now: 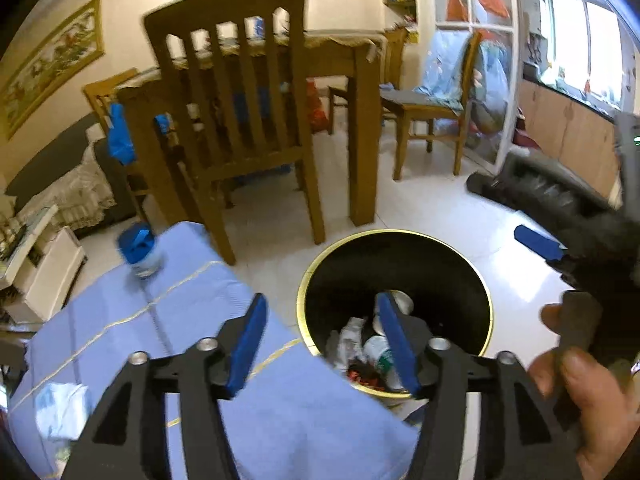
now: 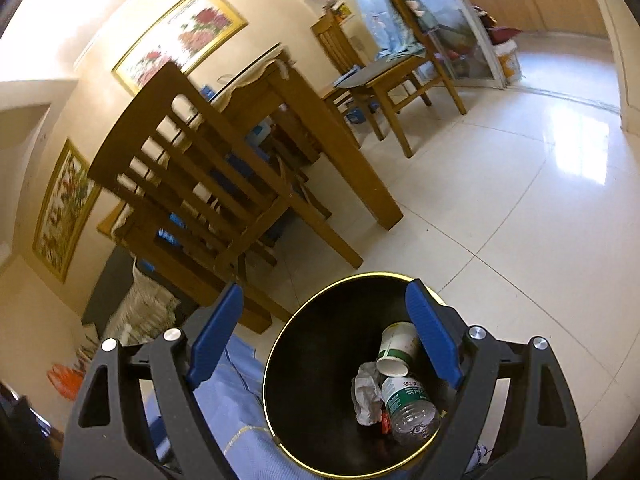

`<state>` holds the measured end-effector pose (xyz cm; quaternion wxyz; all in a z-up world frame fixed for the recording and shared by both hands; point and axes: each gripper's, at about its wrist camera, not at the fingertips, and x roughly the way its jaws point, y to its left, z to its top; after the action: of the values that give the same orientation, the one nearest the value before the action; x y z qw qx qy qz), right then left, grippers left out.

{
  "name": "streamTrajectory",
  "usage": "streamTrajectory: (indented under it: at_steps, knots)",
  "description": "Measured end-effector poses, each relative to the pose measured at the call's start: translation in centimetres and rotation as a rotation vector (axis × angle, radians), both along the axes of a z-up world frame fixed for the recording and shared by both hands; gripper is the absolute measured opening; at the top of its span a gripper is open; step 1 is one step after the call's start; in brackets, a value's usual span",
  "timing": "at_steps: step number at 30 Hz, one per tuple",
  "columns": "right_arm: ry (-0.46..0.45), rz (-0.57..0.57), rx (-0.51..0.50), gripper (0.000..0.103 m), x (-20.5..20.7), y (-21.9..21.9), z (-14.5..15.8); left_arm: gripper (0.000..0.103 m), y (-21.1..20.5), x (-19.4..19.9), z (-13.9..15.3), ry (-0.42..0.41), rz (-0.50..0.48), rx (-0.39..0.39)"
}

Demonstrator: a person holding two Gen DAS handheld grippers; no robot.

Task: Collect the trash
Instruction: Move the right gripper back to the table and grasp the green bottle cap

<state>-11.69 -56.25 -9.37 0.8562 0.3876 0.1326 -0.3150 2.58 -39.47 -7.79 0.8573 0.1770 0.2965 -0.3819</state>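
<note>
Nearest, the left gripper (image 1: 322, 340) has its fingers spread wide and empty over the blue-clothed surface (image 1: 192, 312) edge. Likewise the right gripper (image 2: 324, 336) hangs wide and empty above the black bin (image 2: 320, 400), which stands on the floor and holds a paper cup (image 2: 396, 350), plastic bottle (image 2: 408, 408) and crumpled tissue (image 2: 366, 394). Beyond, a blue-capped jar (image 1: 140, 252) stands on the surface, with a wooden chair (image 1: 236, 120) behind.

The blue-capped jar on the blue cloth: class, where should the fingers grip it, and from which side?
Grip the blue-capped jar across its pale body just below the cap, coming level from the near side. It appears upright near the blue cloth far edge, open all round; blur hides finer detail.
</note>
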Motion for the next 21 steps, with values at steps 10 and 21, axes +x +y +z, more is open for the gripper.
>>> streamTrajectory:
  at_steps: [10,21]
  knots:
    - [0.137,0.376,-0.214,0.085,9.4,9.4,1.1,0.097,14.8,-1.0,2.1,-0.129,0.184,-0.053]
    - [0.247,0.95,-0.334,0.089,16.3,24.7,-1.5,0.096,36.8,5.4,-0.8,-0.042,0.651,-0.004]
